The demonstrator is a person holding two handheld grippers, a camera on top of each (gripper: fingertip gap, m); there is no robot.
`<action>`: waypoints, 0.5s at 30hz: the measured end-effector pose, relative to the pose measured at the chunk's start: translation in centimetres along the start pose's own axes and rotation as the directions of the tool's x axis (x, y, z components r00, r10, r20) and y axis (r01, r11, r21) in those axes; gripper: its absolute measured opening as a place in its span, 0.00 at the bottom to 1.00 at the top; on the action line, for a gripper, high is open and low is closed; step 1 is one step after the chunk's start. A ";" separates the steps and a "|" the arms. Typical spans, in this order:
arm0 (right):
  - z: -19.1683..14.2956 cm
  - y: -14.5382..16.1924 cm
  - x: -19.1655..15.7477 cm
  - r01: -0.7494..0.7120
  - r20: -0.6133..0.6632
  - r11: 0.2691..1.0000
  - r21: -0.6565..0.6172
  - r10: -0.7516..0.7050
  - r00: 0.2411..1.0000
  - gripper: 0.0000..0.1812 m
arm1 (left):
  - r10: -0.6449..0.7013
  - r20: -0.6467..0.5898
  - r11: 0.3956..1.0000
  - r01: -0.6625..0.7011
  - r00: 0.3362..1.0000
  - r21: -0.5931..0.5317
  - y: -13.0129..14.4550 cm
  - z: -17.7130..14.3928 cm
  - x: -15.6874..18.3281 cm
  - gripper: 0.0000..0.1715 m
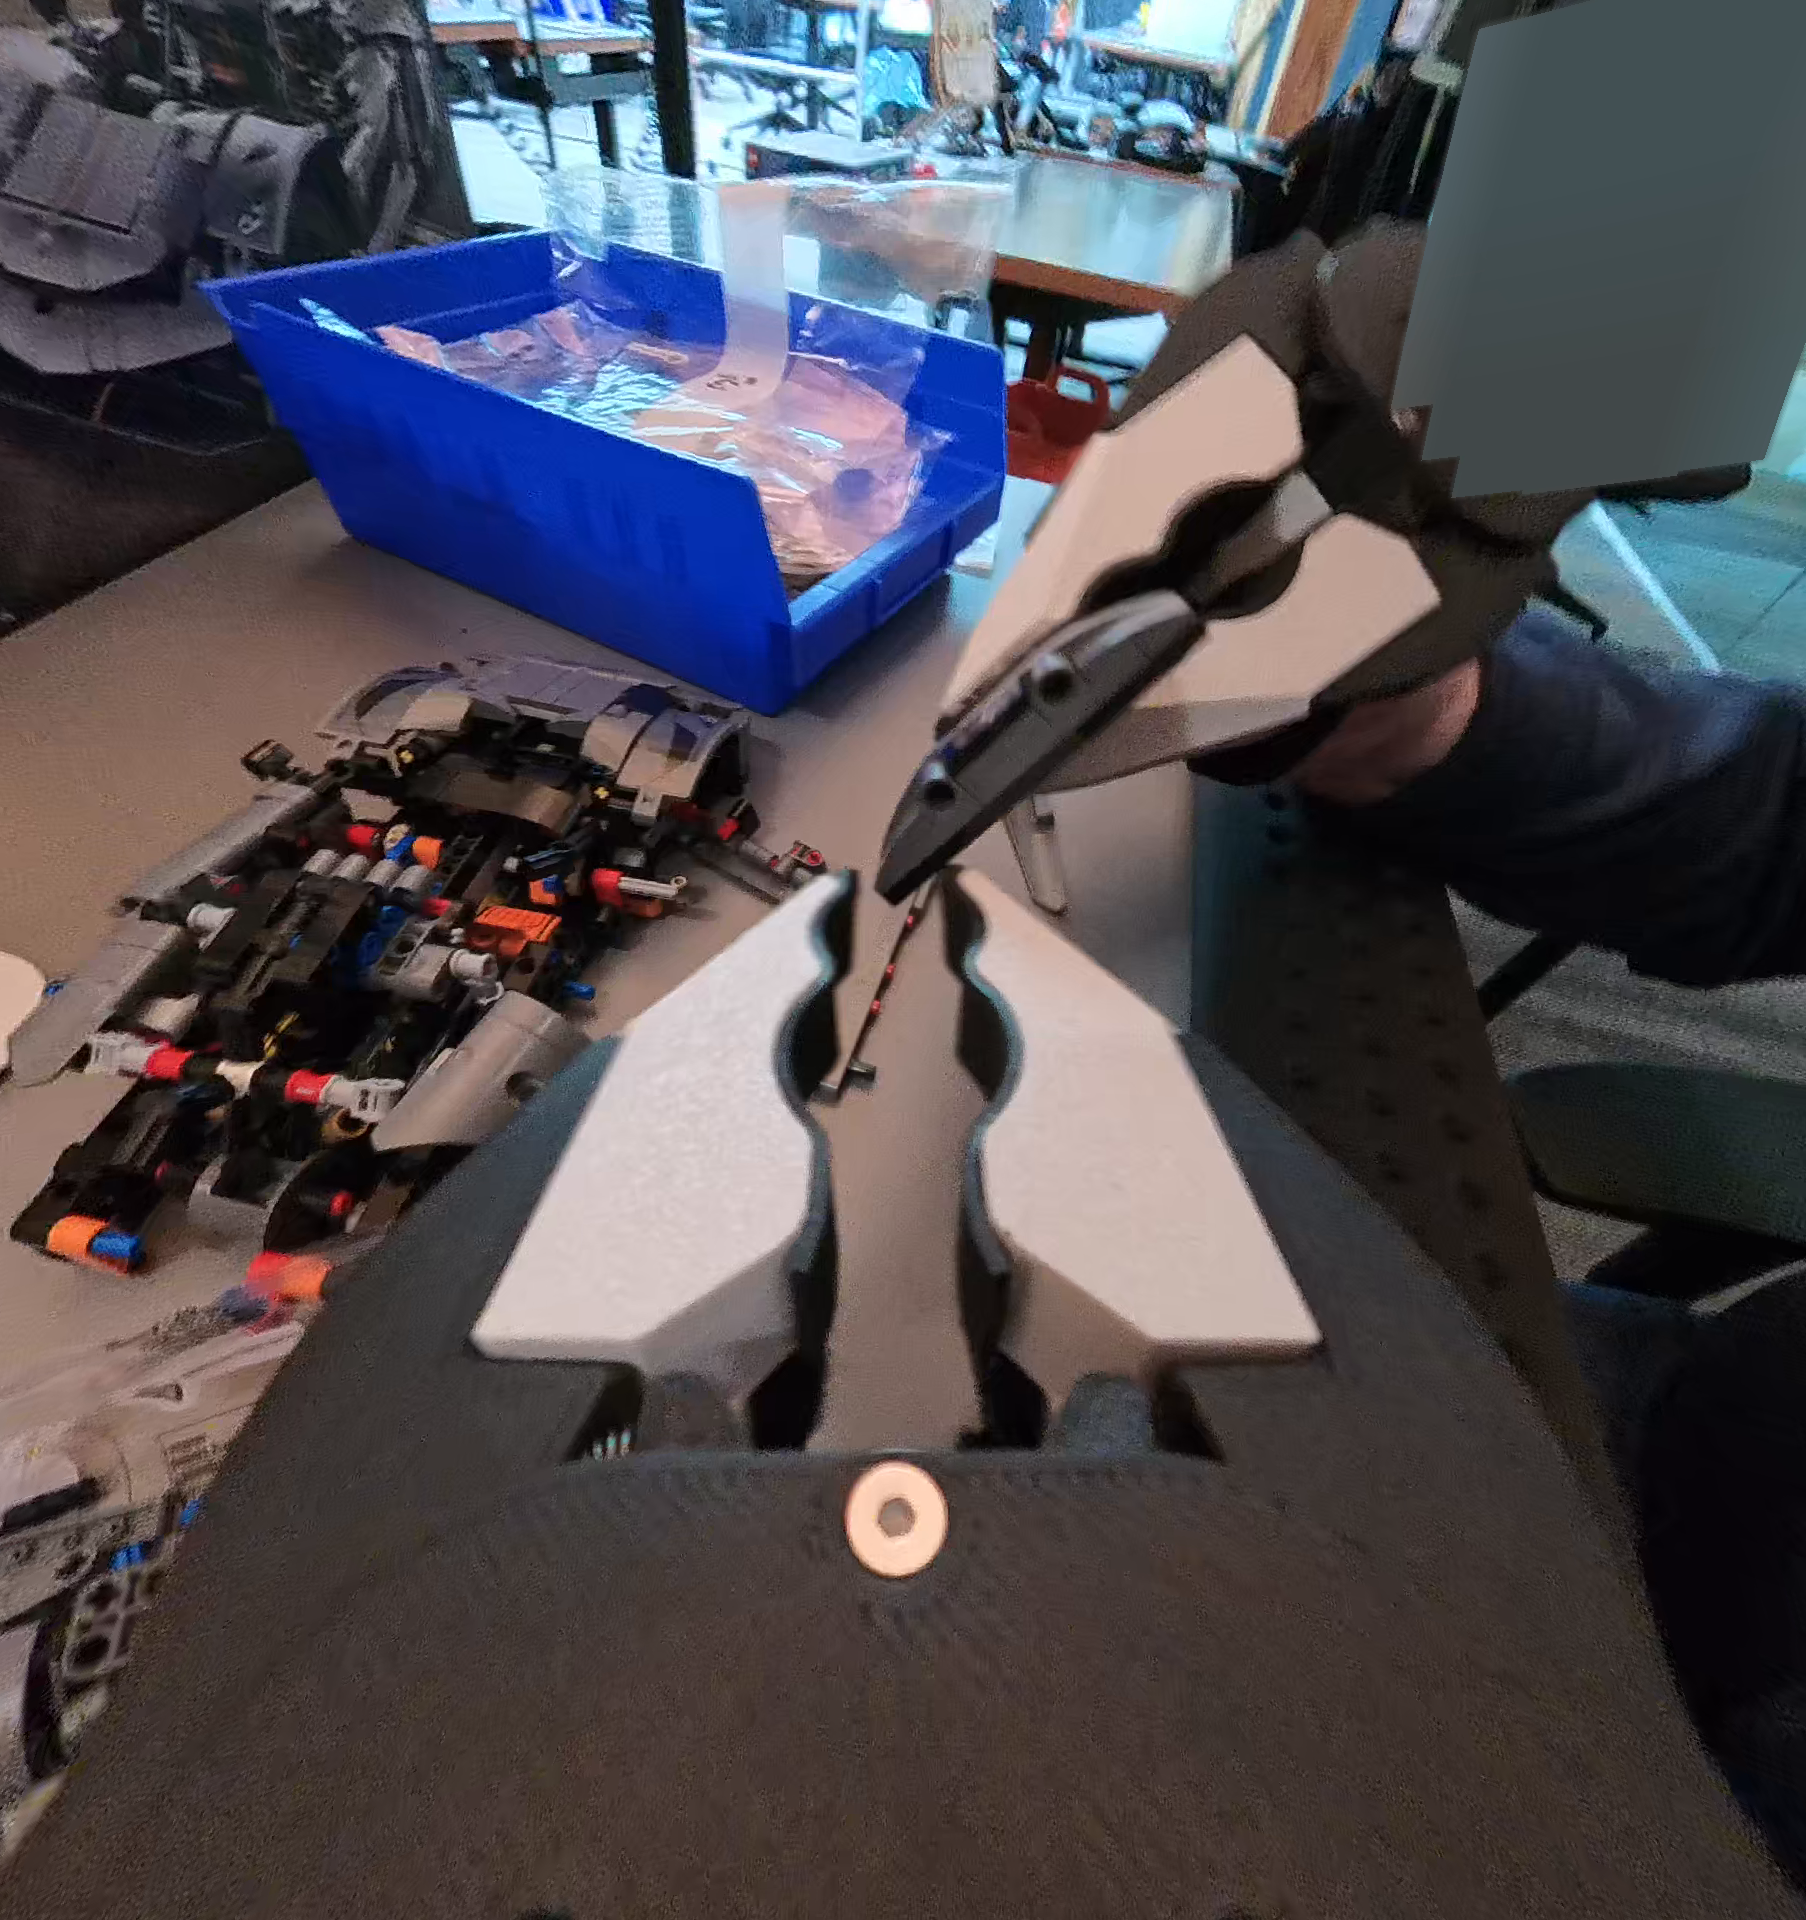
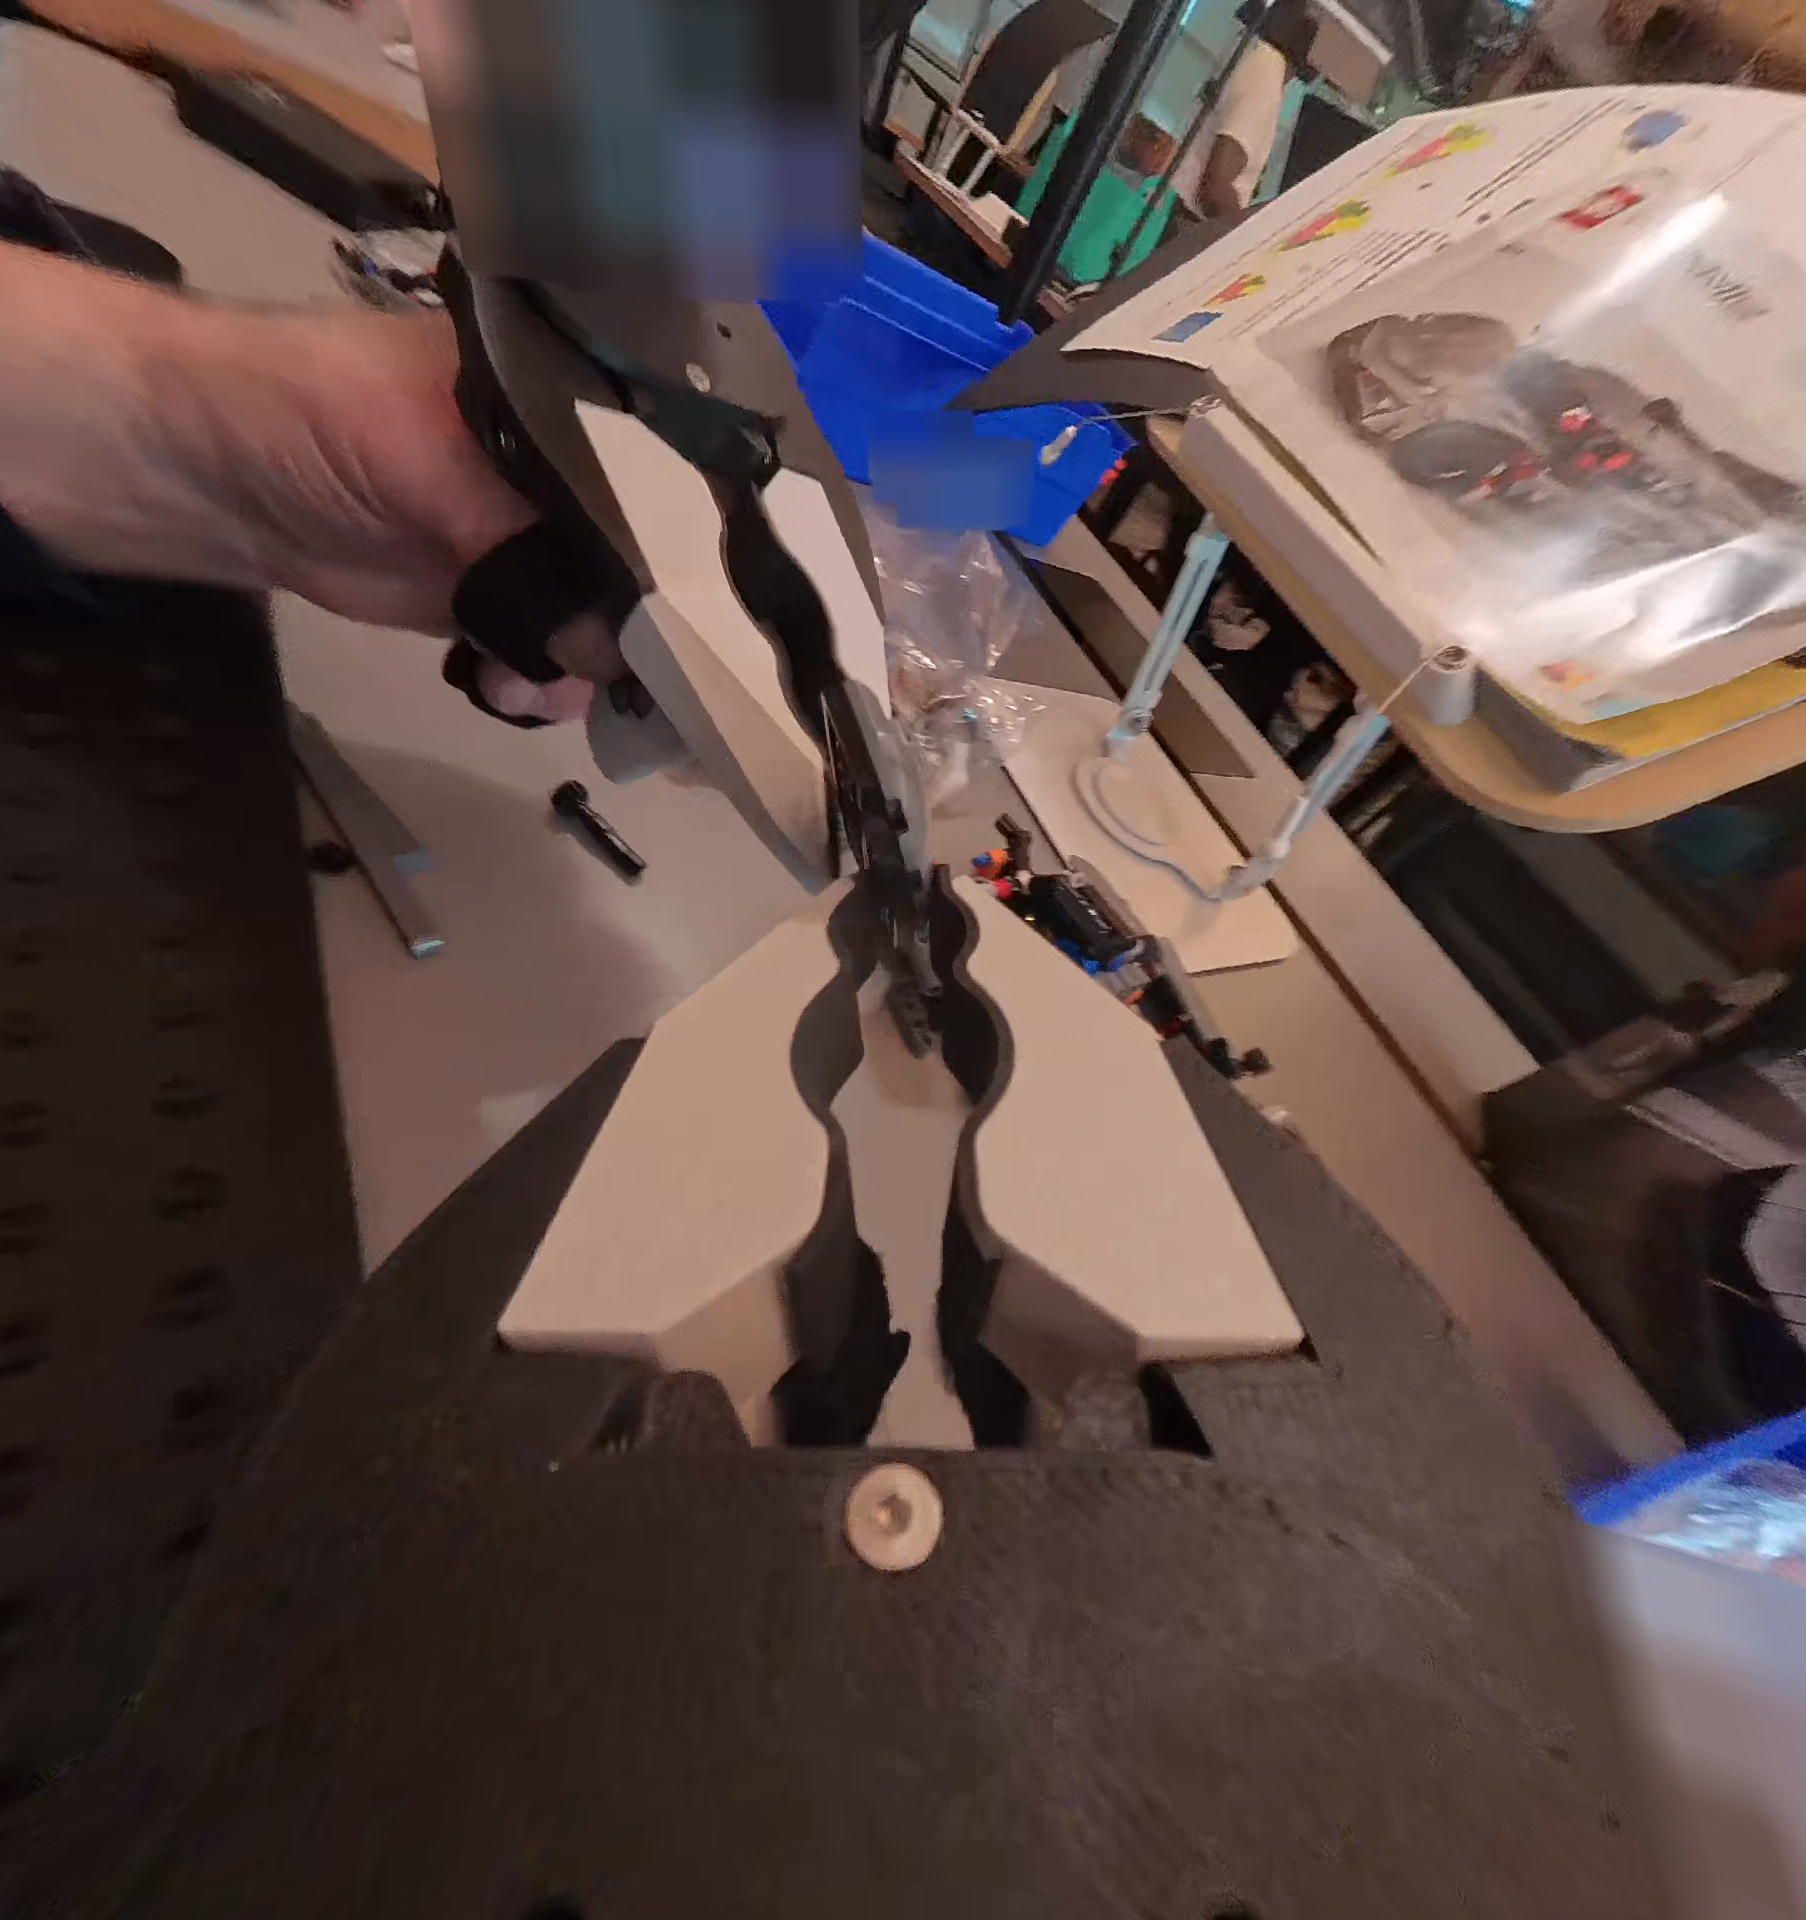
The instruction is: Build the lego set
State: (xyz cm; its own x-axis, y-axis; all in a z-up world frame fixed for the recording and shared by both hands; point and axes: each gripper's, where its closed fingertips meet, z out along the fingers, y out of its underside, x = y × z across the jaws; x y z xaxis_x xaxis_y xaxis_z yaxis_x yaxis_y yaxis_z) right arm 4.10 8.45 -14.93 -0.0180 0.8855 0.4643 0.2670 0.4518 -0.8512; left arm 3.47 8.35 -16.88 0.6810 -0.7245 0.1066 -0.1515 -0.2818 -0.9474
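Observation:
A half-built lego car (image 1: 359, 935), black and grey with red, blue and orange pins, lies on the grey table (image 1: 99, 707); part of it shows in the right wrist view (image 2: 1086, 925). My left gripper (image 1: 899, 883) is shut on a thin black lego rod (image 1: 883, 997) with small red marks. My right gripper (image 1: 1024, 727) comes in from the upper right, shut on a dark grey lego panel (image 1: 1044, 707) with pin holes. The panel's tip meets the left gripper's fingertips. In the right wrist view my right gripper (image 2: 897, 899) holds the panel (image 2: 909, 997) against the left gripper (image 2: 847, 821).
A blue bin (image 1: 566, 499) with clear plastic bags stands behind the car. An instruction booklet (image 2: 1501, 364) rests on a white stand (image 2: 1138, 800) at the right. A loose black pin (image 2: 598, 826) and a grey beam (image 2: 369, 831) lie on the table. A crumpled bag (image 2: 951, 644) lies near the bin. Both grippers' tips are close together, under 4 cm apart. The left tips stand about 15 centimeters off the grey beam (image 2: 369, 831).

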 end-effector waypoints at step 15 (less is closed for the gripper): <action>0.8 -0.6 -0.2 0.375 -0.202 0.919 -0.122 -0.393 0.897 0.04 | -0.268 -0.289 0.949 0.304 0.919 0.087 -1.8 0.6 2.4 0.43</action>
State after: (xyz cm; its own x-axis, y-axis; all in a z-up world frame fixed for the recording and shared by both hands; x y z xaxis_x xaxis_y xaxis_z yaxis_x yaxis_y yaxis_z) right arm 3.19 8.09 -14.72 0.0740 0.5951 0.8002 0.3564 0.7336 -0.5785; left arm 5.78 7.50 -15.09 0.4593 -0.7723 0.4389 0.1253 -0.4328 -0.8927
